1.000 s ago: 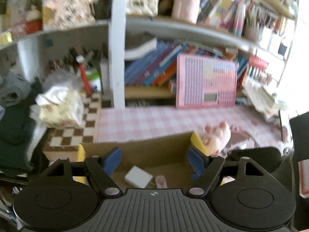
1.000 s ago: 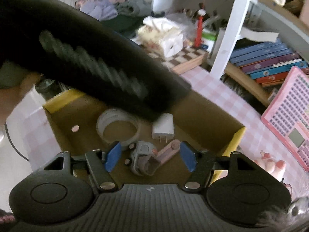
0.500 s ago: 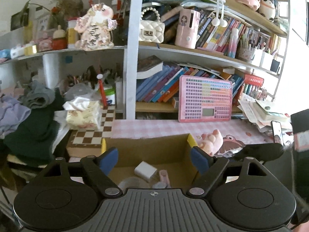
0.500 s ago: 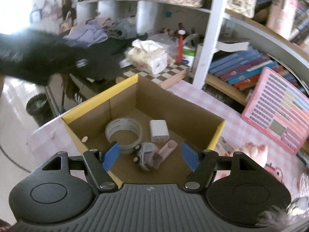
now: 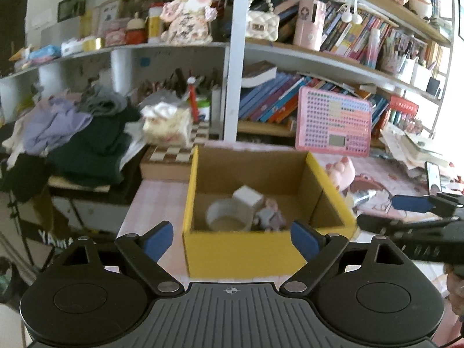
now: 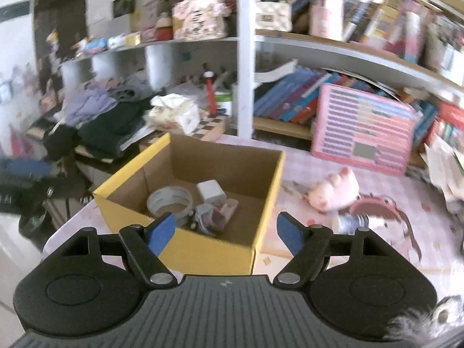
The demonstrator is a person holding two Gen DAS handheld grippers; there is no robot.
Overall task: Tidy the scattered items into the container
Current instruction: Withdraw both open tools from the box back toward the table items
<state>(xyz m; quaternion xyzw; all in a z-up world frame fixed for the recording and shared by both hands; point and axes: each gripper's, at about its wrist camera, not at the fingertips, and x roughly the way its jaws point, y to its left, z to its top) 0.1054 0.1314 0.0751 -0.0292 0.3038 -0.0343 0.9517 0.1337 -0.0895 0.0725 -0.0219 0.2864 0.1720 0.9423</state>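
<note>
Both the left gripper (image 5: 232,239) and right gripper (image 6: 224,233) hang empty, jaws having just opened wider, before the box (image 6: 203,253) at the table's (image 6: 362,249) left edge, tape roll (image 6: 171,200) and charger (image 6: 211,190) inside.

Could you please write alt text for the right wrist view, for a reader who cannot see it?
An open yellow cardboard box on a pink checked table holds a tape roll, a white charger and small toys. The right tongs stand open and empty in front of it; their jaws have just been opening. A pink plush lies outside, before cluttered bookshelves.
</note>
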